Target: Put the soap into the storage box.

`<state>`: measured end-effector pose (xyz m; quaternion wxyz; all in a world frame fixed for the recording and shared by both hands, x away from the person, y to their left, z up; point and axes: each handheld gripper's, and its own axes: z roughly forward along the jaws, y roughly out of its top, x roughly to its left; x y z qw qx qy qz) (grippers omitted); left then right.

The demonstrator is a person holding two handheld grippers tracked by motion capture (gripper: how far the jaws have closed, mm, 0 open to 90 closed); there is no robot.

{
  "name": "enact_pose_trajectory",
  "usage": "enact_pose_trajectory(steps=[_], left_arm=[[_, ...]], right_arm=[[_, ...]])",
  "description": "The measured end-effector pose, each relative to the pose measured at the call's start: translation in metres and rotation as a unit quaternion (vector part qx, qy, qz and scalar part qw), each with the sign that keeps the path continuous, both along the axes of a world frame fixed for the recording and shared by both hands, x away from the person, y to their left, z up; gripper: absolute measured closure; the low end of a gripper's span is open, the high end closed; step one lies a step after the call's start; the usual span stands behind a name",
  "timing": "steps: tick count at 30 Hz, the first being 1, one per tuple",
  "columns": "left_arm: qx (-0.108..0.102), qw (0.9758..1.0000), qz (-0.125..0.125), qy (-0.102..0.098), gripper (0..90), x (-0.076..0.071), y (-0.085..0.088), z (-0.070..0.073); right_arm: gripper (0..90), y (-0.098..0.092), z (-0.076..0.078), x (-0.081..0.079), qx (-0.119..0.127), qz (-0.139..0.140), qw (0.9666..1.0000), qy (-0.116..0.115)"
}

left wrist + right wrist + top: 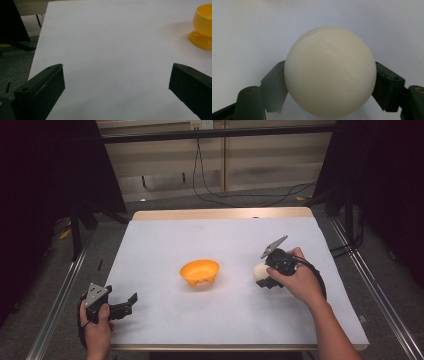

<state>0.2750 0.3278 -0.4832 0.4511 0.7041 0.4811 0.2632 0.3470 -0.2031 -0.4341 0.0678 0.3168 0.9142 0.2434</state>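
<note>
Between the two black jaws of the right gripper [329,85] sits a cream-white ball [330,71], pinched at its widest part, one jaw pressed to each side, the white tabletop [249,30] behind it. From the high view the ball [260,271] pokes out on the gripper's [264,276] left, toward the orange bowl [199,272] near the middle of the tabletop, apart from it. At the near left corner the left gripper [127,304] rests with its jaws spread wide, nothing between them.
</note>
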Motion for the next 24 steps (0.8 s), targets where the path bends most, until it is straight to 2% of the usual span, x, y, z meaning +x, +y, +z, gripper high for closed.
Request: enact_pose_trajectory(steps=[1, 17, 21, 24], left_arm=[[0.001, 1.0, 0.0, 0.0, 0.0, 0.0, 0.0, 0.0], [0.014, 0.9999, -0.004, -0.002, 0.1, -0.001, 0.0, 0.0], [0.003, 1.0, -0.001, -0.004, 0.1, -0.001, 0.0, 0.0], [0.004, 1.0, -0.004, -0.003, 0.1, 0.0, -0.001, 0.0]], right_arm=[[24.3, 0.002, 0.0, 0.0, 0.0, -0.002, 1.0, 0.005], [24.3, 0.016, 0.004, 0.011, -0.003, 0.014, 0.9999, -0.001], [24.3, 0.019, 0.005, 0.013, -0.001, 0.01, 0.9999, 0.004], [24.3, 0.022, 0.006, 0.015, -0.002, 0.013, 0.9999, 0.003]])
